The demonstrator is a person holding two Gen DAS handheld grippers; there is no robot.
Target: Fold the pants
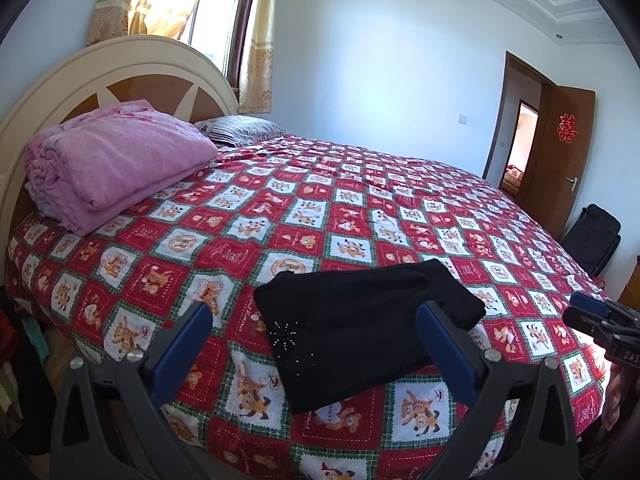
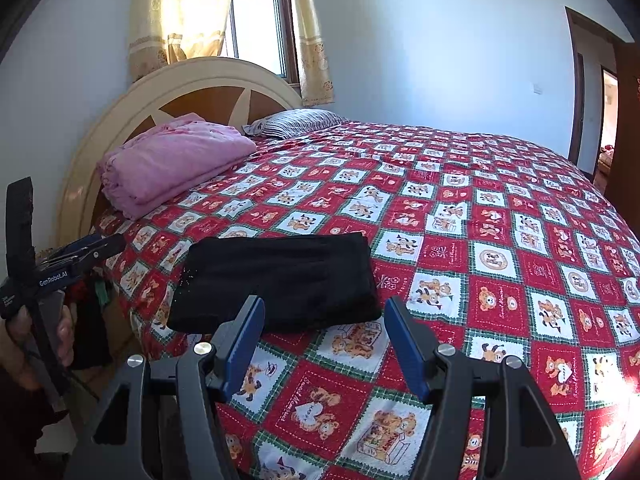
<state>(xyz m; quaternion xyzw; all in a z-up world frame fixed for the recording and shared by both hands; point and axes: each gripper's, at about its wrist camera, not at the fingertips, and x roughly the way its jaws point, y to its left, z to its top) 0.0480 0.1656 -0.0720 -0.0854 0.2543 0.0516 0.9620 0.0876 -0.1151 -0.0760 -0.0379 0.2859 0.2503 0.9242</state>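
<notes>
Black pants (image 1: 360, 328) lie folded into a compact rectangle near the front edge of the bed, a small beaded star on the near corner. In the right wrist view the pants (image 2: 280, 280) sit just beyond the fingers. My left gripper (image 1: 316, 328) is open and empty, held above the pants' near edge. My right gripper (image 2: 324, 320) is open and empty, just in front of the pants' right end. The right gripper also shows at the right edge of the left wrist view (image 1: 592, 316); the left gripper shows at the left of the right wrist view (image 2: 96, 248).
The bed has a red patchwork cover with cartoon bears (image 2: 480, 240). A folded pink blanket (image 1: 116, 164) and a striped pillow (image 1: 240, 130) lie by the headboard (image 1: 60, 92). A door (image 1: 560, 160) stands open at the right, a black bag (image 1: 592, 240) beside it.
</notes>
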